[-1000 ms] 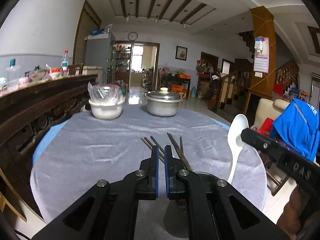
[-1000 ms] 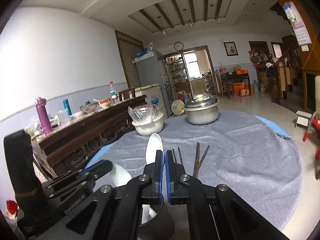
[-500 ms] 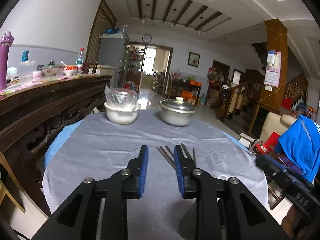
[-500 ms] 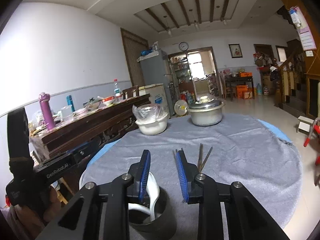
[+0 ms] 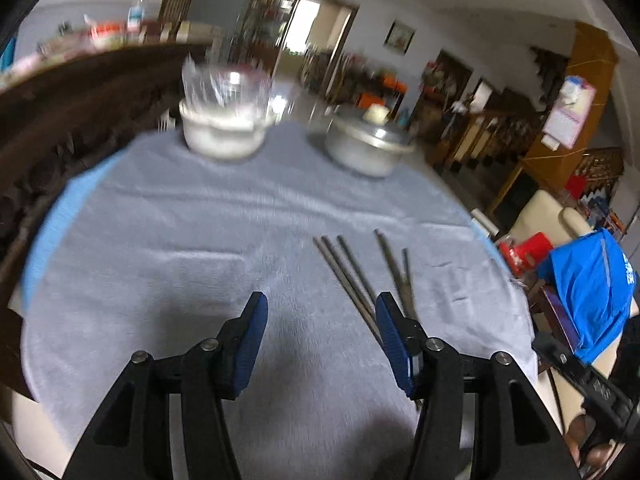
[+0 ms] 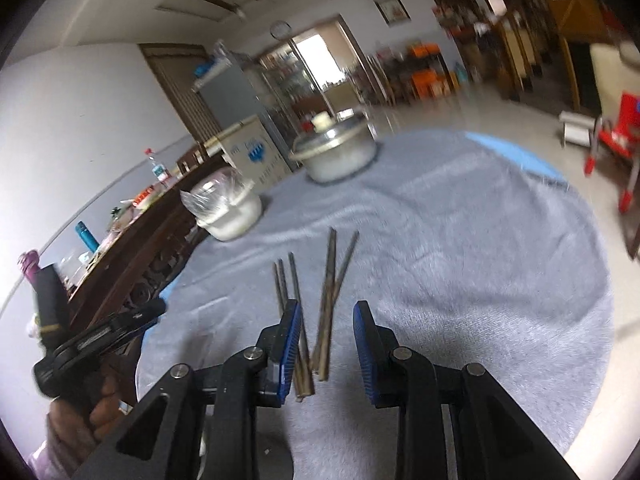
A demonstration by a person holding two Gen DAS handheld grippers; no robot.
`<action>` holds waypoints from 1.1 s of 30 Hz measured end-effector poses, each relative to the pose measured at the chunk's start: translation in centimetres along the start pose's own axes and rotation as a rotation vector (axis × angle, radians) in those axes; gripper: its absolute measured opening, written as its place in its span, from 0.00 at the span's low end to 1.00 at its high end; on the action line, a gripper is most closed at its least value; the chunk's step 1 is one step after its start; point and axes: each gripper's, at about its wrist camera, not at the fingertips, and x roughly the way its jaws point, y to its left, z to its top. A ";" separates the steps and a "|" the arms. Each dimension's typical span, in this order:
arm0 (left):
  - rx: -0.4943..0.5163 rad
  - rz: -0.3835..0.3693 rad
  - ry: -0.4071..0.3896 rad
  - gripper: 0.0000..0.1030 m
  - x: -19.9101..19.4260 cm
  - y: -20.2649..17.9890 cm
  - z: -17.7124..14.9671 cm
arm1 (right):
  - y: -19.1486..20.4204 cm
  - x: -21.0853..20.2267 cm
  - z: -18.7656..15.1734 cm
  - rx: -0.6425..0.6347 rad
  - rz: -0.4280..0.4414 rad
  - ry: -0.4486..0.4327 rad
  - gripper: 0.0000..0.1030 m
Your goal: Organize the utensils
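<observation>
Chopsticks: we see thin brown-metal chopsticks point(image 6: 316, 312) lying loose on the grey cloth-covered round table point(image 6: 480, 260)
Right gripper point(image 6: 326, 342): parted, over their near ends – nothing pinched
Left gripper point(image 5: 320, 332): spreading wider, empty
Behind: lidded steel pot point(image 5: 366, 150), white bowl point(image 5: 222, 134)

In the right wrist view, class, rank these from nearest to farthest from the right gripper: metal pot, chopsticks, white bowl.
1. chopsticks: on the grey cloth, near ends between the right gripper's open jaws.
2. white bowl: plastic-covered, farther back on the left.
3. metal pot: lidded, at the table's far edge.
</observation>
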 end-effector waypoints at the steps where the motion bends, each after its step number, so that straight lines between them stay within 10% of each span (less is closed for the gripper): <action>1: -0.008 0.001 0.020 0.55 1.2 0.0 0.2 | -0.4 0.8 0.3 0.008 0.006 0.019 0.28; 13: -0.002 0.148 0.235 0.54 12.8 -1.4 3.3 | -3.2 15.3 8.0 0.122 0.019 0.290 0.20; 19: -0.035 0.150 0.330 0.46 15.3 -0.9 3.9 | -1.8 22.1 10.3 0.112 -0.107 0.413 0.19; 33: 0.109 0.194 0.389 0.43 17.4 -2.2 5.5 | -0.5 26.1 9.9 -0.046 -0.319 0.472 0.11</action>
